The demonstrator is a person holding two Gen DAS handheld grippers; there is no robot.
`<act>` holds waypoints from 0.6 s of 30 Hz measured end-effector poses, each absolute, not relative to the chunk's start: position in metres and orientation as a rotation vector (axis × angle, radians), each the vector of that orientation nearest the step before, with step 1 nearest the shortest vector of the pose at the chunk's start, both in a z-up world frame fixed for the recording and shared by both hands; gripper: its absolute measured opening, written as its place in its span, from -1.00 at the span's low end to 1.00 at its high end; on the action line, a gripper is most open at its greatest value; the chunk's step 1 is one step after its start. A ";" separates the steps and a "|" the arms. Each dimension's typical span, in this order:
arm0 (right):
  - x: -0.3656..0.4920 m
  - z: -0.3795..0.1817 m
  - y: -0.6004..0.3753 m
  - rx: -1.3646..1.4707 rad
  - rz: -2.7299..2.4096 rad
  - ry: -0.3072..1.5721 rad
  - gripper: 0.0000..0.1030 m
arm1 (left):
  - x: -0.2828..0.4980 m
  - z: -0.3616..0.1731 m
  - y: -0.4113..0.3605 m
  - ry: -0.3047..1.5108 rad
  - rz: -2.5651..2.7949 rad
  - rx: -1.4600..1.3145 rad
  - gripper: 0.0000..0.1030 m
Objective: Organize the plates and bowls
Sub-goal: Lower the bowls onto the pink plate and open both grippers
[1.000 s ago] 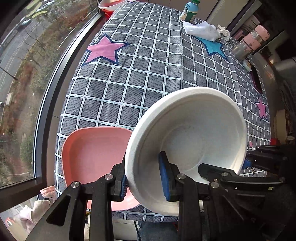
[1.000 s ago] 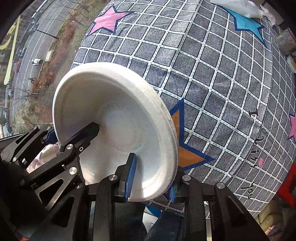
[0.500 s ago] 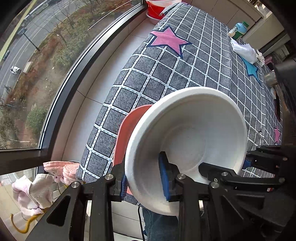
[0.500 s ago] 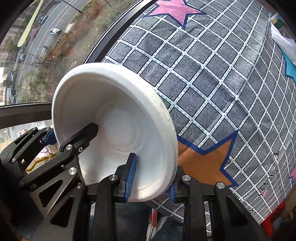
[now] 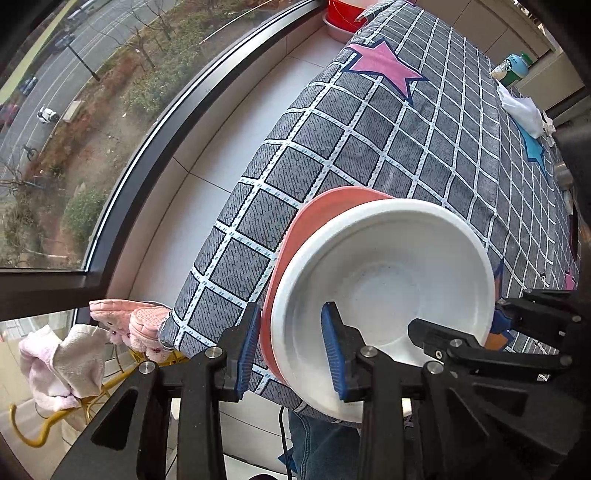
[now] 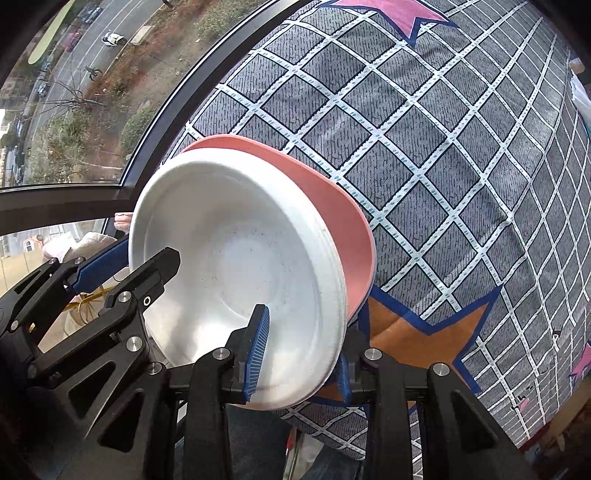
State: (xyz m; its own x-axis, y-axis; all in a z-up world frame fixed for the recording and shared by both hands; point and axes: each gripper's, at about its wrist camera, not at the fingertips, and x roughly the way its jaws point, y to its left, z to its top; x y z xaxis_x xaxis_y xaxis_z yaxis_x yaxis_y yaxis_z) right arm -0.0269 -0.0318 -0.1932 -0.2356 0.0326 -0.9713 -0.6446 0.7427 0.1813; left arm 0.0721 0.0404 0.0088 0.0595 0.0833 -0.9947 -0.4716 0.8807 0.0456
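A white bowl (image 5: pixel 384 288) rests inside a pink plate (image 5: pixel 314 218) at the near corner of the table, close to the window. My left gripper (image 5: pixel 290 350) straddles both rims; its jaws are opening, and the outer pad (image 5: pixel 245 350) stands clear of the pink edge. In the right wrist view the white bowl (image 6: pixel 236 258) lies over the pink plate (image 6: pixel 343 210). My right gripper (image 6: pixel 301 358) is shut on the bowl's near rim, one pad inside and one underneath. The left gripper (image 6: pixel 133 262) shows at the bowl's far left rim.
The table wears a grey checked cloth (image 5: pixel 406 147) with coloured stars, and its edge drops off just left of the plate. A red basin (image 5: pixel 343 14), a green bottle (image 5: pixel 513 66) and a white rag (image 5: pixel 521 110) sit at the far end. Pink slippers (image 5: pixel 129 321) lie on the floor.
Both grippers carried the white bowl to the table corner and lowered it onto the pink plate. The left jaws, shut on the rim before, have spread apart.
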 end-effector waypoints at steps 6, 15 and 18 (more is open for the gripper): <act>-0.007 -0.176 -0.043 -0.517 0.650 1.637 0.26 | 0.065 0.018 0.052 1.425 0.496 -0.343 0.49; 0.006 -0.151 -0.069 -0.377 0.625 1.589 1.00 | 0.062 0.028 0.044 1.422 0.427 -0.298 0.79; 0.004 -0.144 -0.075 -0.343 0.605 1.544 1.00 | 0.059 0.026 0.035 1.432 0.368 -0.282 0.80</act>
State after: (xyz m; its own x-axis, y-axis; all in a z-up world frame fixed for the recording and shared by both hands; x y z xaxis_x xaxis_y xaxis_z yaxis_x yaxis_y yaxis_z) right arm 0.0036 -0.0746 -0.1439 -0.0765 0.1477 -0.9861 -0.5619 0.8106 0.1649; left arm 0.0589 0.0346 0.0257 0.0978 0.0777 -0.9922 -0.4108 0.9112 0.0308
